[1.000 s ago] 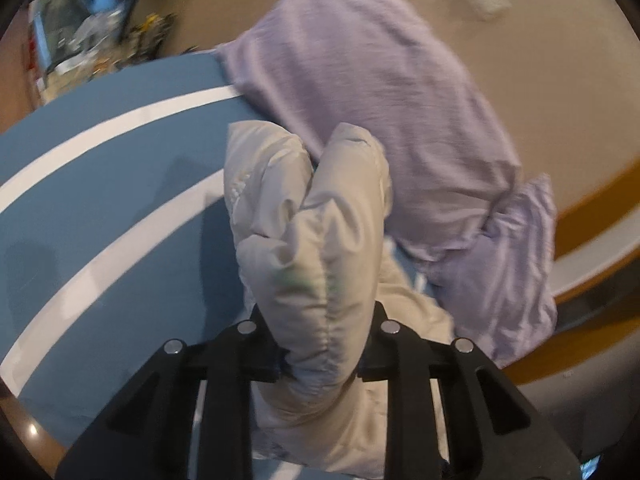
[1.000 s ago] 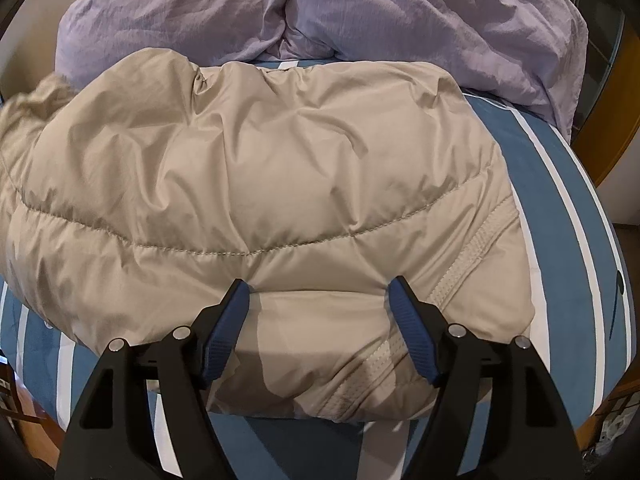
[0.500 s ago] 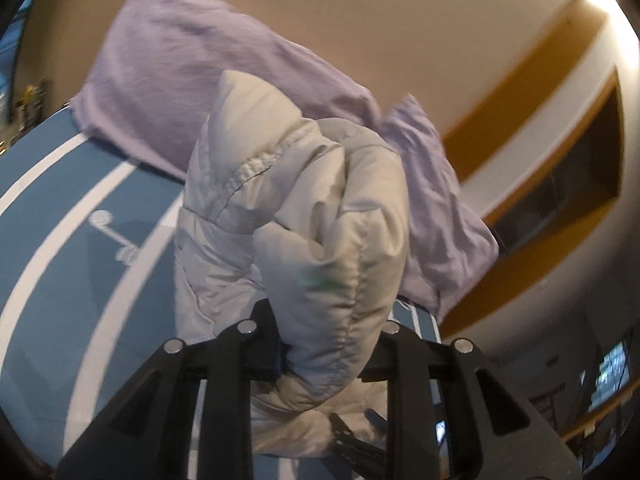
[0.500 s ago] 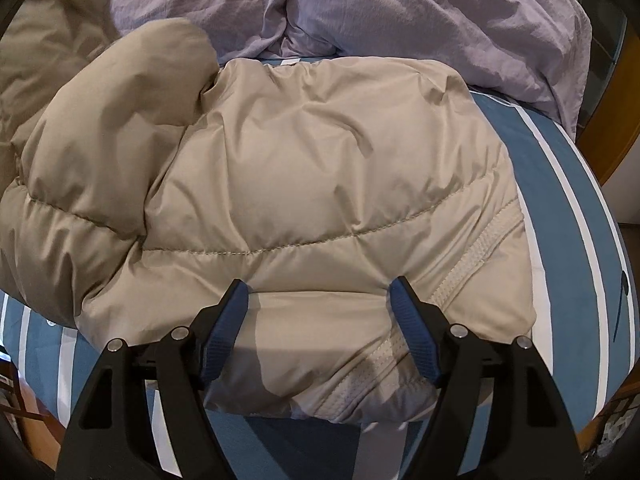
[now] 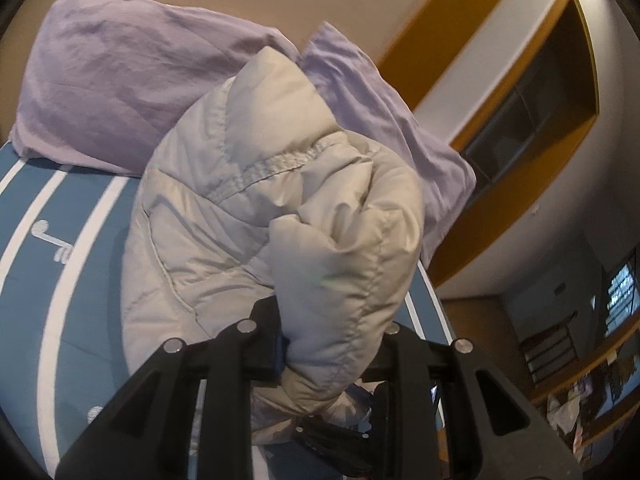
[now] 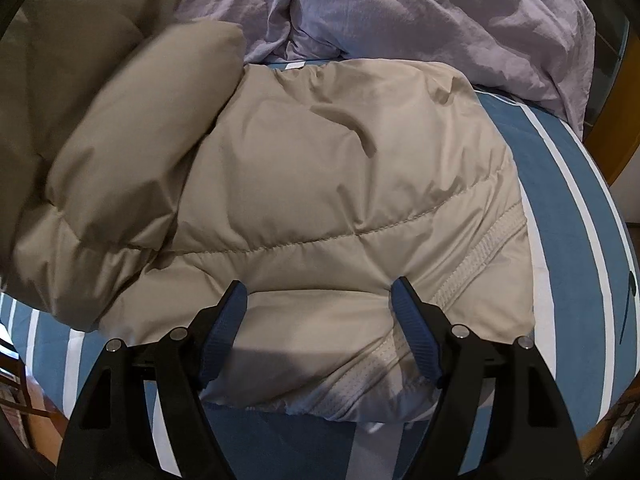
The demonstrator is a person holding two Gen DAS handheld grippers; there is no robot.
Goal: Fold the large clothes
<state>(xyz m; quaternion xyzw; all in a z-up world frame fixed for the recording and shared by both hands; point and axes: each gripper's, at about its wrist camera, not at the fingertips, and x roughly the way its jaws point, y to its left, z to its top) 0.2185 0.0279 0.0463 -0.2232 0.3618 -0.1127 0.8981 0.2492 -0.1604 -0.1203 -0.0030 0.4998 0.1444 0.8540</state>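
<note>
A beige puffer jacket [image 6: 340,184] lies on the blue bed cover with white stripes [image 6: 576,216]. My left gripper [image 5: 332,332] is shut on a thick bunch of the jacket [image 5: 280,200] and holds it lifted above the bed. In the right wrist view that lifted part [image 6: 132,128] hangs folded over the jacket's left side. My right gripper [image 6: 319,292] stands open with its blue-padded fingertips [image 6: 400,292] pressed down onto the jacket near its hem. A bulge of fabric sits between the tips, ungripped.
Two lilac pillows [image 6: 440,12] lie at the head of the bed, just behind the jacket. A wood-trimmed wall niche [image 5: 532,92] and shelves [image 5: 560,340] are past the bed's right edge. Wooden floor shows at the lower left [image 6: 36,400].
My left gripper has swung up and across with the jacket bunch, rolling as it went, so the fold now overlaps the jacket's left side. The right gripper has stayed put.
</note>
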